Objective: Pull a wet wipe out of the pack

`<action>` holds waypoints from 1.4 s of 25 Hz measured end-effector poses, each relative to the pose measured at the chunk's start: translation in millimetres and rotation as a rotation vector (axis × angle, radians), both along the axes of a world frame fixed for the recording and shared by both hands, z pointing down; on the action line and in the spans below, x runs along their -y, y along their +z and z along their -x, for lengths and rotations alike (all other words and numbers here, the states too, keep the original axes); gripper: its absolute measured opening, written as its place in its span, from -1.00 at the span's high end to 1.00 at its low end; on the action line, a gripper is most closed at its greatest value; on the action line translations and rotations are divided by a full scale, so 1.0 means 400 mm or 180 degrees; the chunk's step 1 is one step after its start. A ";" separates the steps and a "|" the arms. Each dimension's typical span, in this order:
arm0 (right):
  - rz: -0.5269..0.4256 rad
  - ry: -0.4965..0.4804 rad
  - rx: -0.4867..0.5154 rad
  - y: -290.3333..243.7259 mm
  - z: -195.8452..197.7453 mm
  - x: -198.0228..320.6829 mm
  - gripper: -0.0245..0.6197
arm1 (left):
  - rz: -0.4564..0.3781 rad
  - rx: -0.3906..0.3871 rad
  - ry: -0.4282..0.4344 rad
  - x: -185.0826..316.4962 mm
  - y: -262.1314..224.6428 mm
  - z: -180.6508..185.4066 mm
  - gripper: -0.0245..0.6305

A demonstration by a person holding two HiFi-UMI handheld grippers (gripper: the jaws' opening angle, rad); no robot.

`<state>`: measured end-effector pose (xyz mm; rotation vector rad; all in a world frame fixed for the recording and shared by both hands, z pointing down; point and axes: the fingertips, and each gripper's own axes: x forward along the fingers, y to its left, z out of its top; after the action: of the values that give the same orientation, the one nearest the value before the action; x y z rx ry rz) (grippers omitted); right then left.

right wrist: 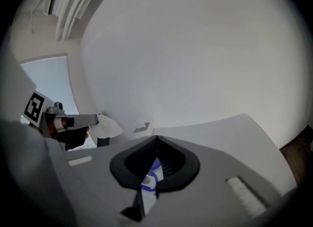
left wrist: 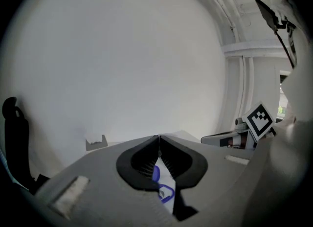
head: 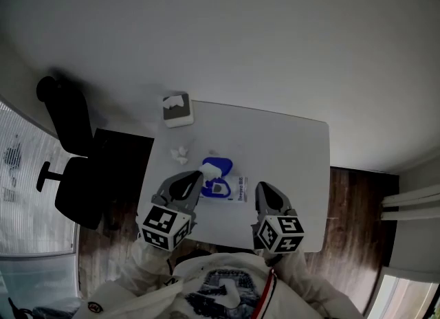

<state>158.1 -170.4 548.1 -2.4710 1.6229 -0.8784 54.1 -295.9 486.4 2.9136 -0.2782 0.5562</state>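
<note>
A blue and white wet wipe pack (head: 221, 187) lies near the front of the white table (head: 289, 152), its blue lid flipped open. My left gripper (head: 200, 175) hangs above the pack's left end, shut on a white wet wipe (head: 208, 167). In the right gripper view that wipe (right wrist: 108, 127) dangles from the left gripper's tip (right wrist: 98, 119). My right gripper (head: 260, 188) is just right of the pack, its jaws shut with nothing seen between the tips. Each gripper view shows the pack (left wrist: 164, 182) (right wrist: 149, 179) below through the gap behind its own closed jaws (left wrist: 159, 137) (right wrist: 156, 138).
A small grey and white box (head: 177, 110) stands at the table's far left corner. A crumpled white wipe (head: 179, 153) lies between it and the pack. A black office chair (head: 69, 166) stands left of the table, on a dark wooden floor.
</note>
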 end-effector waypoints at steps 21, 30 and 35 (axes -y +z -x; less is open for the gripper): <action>-0.0276 0.0309 -0.0702 -0.221 0.377 -0.044 0.91 | -0.0196 -0.0637 0.0037 -0.021 -0.146 0.378 0.88; -0.0494 0.0454 -0.0946 -0.303 0.561 -0.099 0.91 | -0.0433 -0.0861 0.0054 -0.073 -0.225 0.556 0.88; -0.0561 0.0450 -0.1071 -0.340 0.650 -0.129 0.91 | -0.0579 -0.0945 0.0030 -0.121 -0.264 0.639 0.88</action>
<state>-102.0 -118.9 411.9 -2.6708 1.5065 -0.2989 -201.5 -247.5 380.8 3.1178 -0.2883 0.0980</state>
